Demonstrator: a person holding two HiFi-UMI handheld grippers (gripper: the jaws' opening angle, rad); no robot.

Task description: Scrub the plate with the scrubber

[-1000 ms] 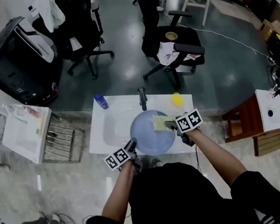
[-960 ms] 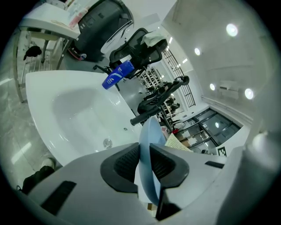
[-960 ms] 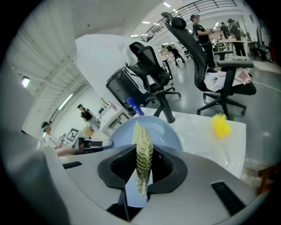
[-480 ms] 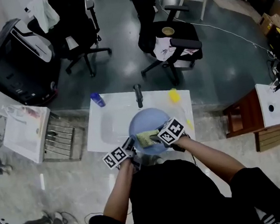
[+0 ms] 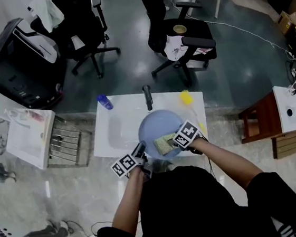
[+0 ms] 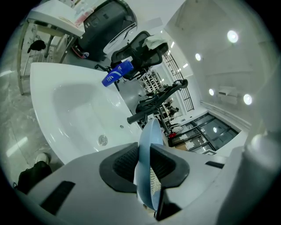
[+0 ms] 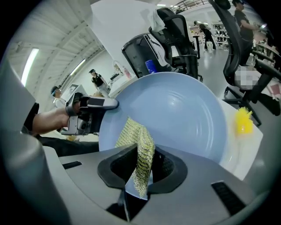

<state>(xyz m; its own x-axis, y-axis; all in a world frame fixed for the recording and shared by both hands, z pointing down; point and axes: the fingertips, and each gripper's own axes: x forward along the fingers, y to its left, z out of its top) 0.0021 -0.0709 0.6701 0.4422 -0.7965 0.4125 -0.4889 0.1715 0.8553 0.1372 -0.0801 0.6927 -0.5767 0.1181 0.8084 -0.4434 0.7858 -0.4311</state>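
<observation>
**Grip for scrubbing pale blue round plate (image 5: 156, 122)**

Held above white rectangular sink (image 5: 115, 129), just in front of black faucet (image 5: 147, 96), presumably to catch drips in basin instead of on floor. Pinned at near rim by left gripper (image 6: 144, 165): set narrow, ribbed pads pressing on both faces, eased a shade wider just now without letting go. Probably taken by the edge to leave whole face bare for wiping, and turned face-up toward the working side.

Clamps yellow-green mesh scrubber (image 7: 138, 147) in right gripper (image 7: 142, 171), closed tight on folded mesh, free flap laid against near part of plate's face, close to left gripper, as far as can be told. Points steeply downward, likely to press flat of mesh on surface, not just a corner.

Judged mid-scrub; shows no soil on the face, so gives no clue how much remains. Risks pivoting or slipping under a hard push, given single-edge hold. Calls for moderate pressure, directed toward pinned rim.

Left aside on sink ledge, well apart from the work: blue bottle (image 5: 104, 101) and yellow brush-like object (image 5: 186, 98).
</observation>
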